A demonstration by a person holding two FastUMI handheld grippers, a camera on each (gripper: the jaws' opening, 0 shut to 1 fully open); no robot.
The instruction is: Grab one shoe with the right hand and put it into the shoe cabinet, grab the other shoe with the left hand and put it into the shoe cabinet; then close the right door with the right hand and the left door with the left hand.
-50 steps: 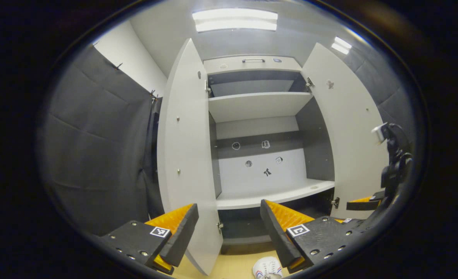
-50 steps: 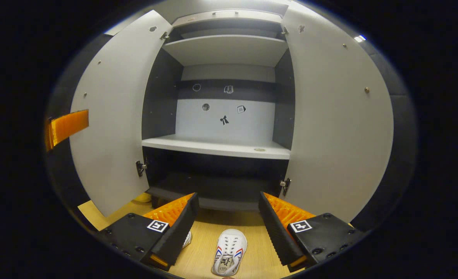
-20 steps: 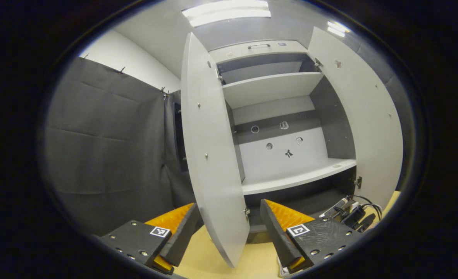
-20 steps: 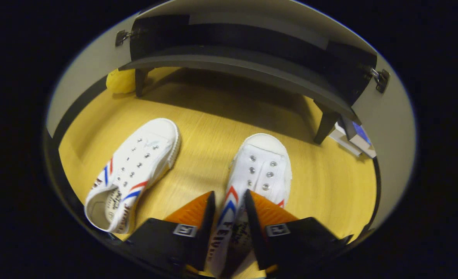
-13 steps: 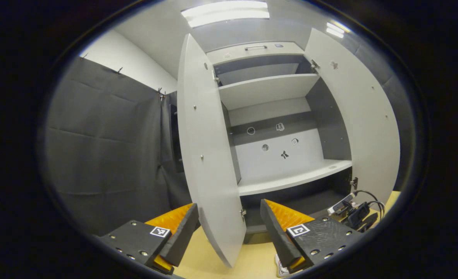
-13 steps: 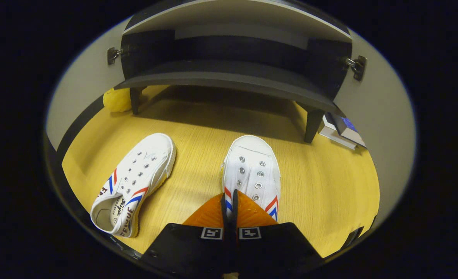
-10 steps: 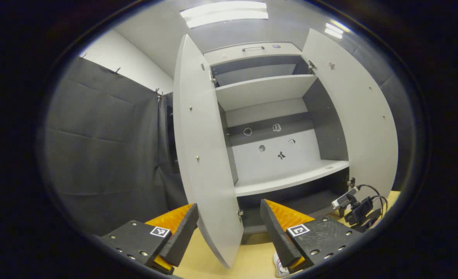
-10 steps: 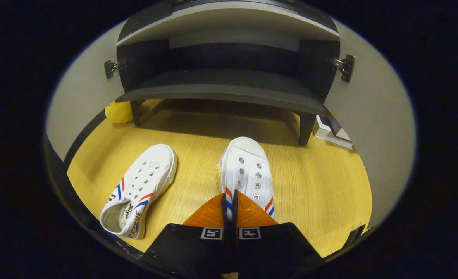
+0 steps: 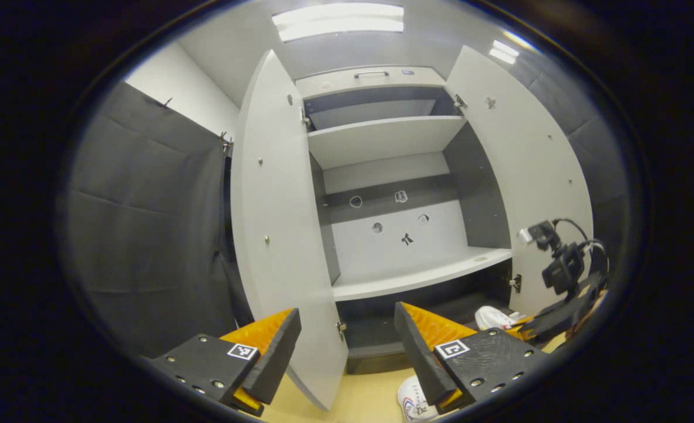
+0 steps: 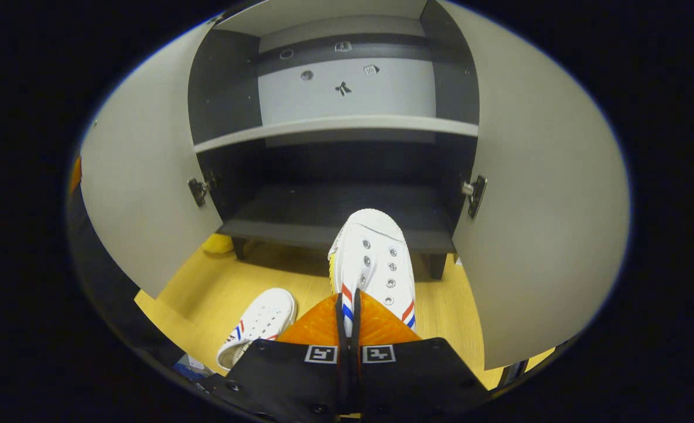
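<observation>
Carrying the shoe (image 10: 372, 258) clamped in the right gripper (image 10: 347, 317), keep its toe level onto the cabinet's bottom shelf (image 10: 300, 214); left gripper (image 9: 347, 343) idles agape

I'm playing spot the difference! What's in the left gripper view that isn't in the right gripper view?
Left gripper view: ceiling lights, a top drawer handle, the upper shelf, the black cloth wall and the left gripper, jaws open.

Right gripper view: the eyelets and red-blue stripes on the held shoe, plus a yellow object by a cabinet leg.

Both: the shoe cabinet with both doors open, its middle shelf, the right gripper shut on that shoe, and the other shoe on the wooden floor.
</observation>
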